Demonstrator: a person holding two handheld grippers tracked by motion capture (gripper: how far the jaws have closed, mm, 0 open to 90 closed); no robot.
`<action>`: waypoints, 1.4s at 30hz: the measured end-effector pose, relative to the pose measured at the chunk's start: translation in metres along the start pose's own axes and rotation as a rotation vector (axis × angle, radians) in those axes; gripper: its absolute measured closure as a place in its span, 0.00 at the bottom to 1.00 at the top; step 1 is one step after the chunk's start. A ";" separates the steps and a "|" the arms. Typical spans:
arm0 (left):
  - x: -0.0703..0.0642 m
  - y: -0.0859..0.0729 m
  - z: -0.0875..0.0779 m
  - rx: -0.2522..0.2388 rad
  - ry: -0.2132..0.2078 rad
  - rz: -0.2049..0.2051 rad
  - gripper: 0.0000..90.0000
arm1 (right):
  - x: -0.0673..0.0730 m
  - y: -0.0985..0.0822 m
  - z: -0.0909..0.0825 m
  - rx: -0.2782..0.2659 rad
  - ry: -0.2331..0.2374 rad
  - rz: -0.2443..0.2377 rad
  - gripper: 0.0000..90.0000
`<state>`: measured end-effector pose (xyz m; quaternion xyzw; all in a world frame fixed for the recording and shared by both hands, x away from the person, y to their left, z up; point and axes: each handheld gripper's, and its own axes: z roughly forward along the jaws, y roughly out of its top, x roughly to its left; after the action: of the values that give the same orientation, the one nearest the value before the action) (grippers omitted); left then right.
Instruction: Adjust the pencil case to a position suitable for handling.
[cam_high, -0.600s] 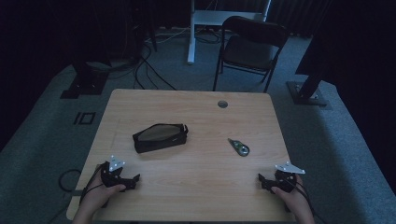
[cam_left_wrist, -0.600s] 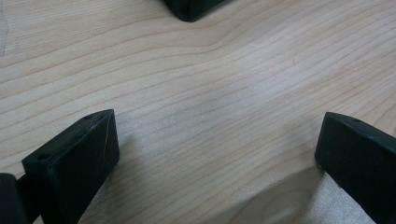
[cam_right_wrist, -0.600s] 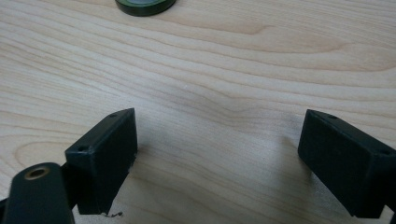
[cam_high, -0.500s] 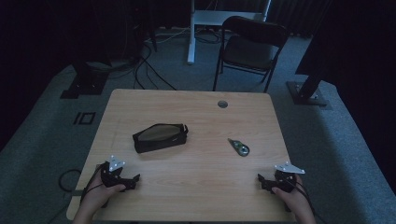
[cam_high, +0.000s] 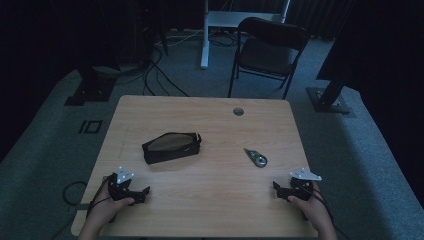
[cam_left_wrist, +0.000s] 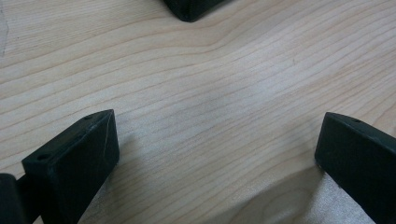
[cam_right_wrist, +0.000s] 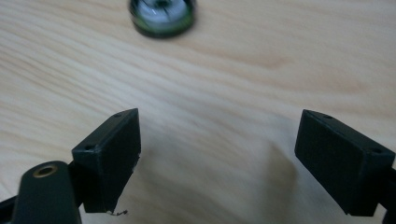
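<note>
A dark zipped pouch (cam_high: 171, 147) lies left of the middle of the wooden table (cam_high: 210, 200); one black corner of the pouch (cam_left_wrist: 191, 8) shows at the top of the left gripper view. A small green and white tape dispenser (cam_high: 256, 158) lies right of the middle, and its round end (cam_right_wrist: 161, 16) is blurred at the top of the right gripper view. My left gripper (cam_high: 144, 192) rests near the front left edge, open over bare wood (cam_left_wrist: 217, 140). My right gripper (cam_high: 277, 188) rests near the front right edge, open, with nothing between its jaws (cam_right_wrist: 217, 154).
A round cable hole (cam_high: 238, 111) sits in the table's far side. Behind the table stands a black folding chair (cam_high: 269, 50), beside a white desk leg (cam_high: 204, 35). Cables and stand bases lie on the grey carpet at left and right.
</note>
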<state>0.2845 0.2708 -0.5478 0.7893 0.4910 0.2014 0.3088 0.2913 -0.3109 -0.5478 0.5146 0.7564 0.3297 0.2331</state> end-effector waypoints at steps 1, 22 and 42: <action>0.000 0.000 0.000 0.000 0.000 0.000 0.00 | 0.002 0.003 0.001 -0.006 0.008 -0.007 0.16; 0.000 0.002 0.001 0.001 -0.006 0.006 0.00 | 0.056 0.078 0.023 -0.097 0.173 -0.167 0.17; -0.007 0.050 -0.030 -0.168 -0.037 0.073 0.00 | 0.136 0.140 0.063 -0.161 0.376 -0.388 0.17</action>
<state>0.2955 0.2570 -0.4916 0.7816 0.4375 0.2383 0.3754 0.3731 -0.1326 -0.4884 0.2700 0.8421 0.4276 0.1872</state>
